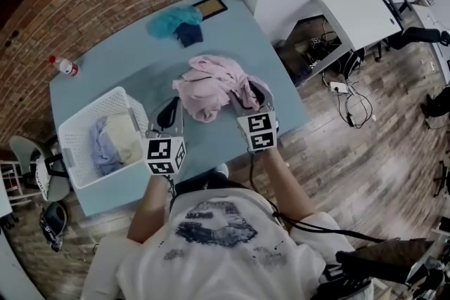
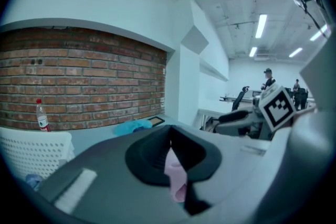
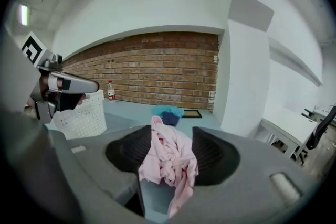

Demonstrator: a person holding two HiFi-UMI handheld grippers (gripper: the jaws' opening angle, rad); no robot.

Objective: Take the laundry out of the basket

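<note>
Pink garment [image 1: 211, 88]: out beside basket [image 1: 90, 109], left gripper [image 1: 169, 114] and right gripper [image 1: 246, 98] both clamped on it. Teal cloth [image 1: 172, 21]: out, beyond basket. Bluish and cream pieces [image 1: 112, 140]: left inside basket.

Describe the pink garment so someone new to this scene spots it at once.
On the light blue table, right of the white basket in the head view, the pink garment is bunched up, gripped by the left gripper and the right gripper. It is the only pink piece: the far-end pile is teal, the basket's laundry pale.
</note>
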